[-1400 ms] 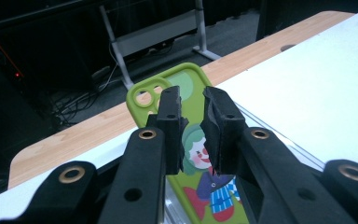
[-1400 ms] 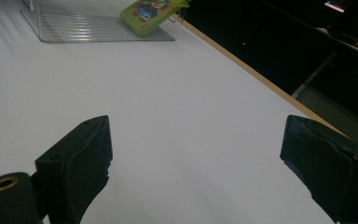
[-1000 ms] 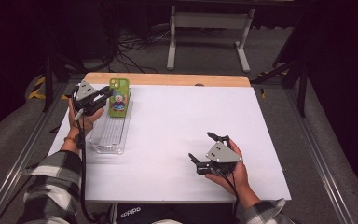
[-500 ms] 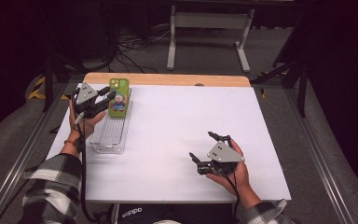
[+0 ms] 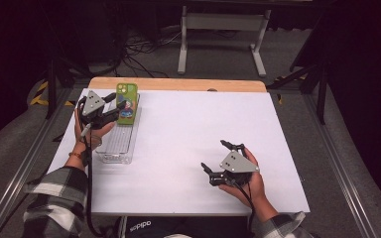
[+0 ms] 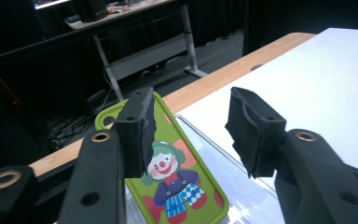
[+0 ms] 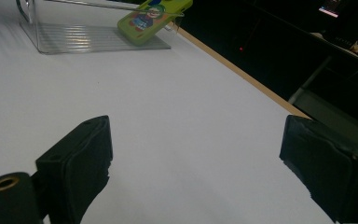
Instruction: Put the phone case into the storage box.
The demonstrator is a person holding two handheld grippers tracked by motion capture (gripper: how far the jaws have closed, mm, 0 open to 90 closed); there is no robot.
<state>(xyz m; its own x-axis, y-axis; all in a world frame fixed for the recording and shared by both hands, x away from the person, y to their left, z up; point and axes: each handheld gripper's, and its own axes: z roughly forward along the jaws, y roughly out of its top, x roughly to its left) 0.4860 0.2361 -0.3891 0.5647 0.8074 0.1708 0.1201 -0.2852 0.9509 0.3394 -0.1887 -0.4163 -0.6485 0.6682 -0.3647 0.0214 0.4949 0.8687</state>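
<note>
Left gripper (image 5: 115, 110): we see its jaws parted, having just been opening; nothing is pressed between the pads; in the left gripper view (image 6: 193, 135) the gap between them stands bare

Phone case (image 5: 127, 103): green, with a clown picture on its back; in the left gripper view (image 6: 179, 182) we find it just below and beyond the left-hand jaw, which overlaps its edge in the picture; whether they touch we cannot tell

Where the case lies: tilted, its far end leaning on the far rim of the clear tray (image 5: 116, 146), its near end down inside; the right gripper view (image 7: 151, 18) shows the same lean

Right gripper (image 5: 217, 161): we see it wide open and holding nothing; it rests in the hand low over the white table (image 5: 188, 129); the case lies well apart from it, toward the table's far left corner

Tray: at the left edge of the table, just beside the left hand (image 5: 90, 130)
</note>
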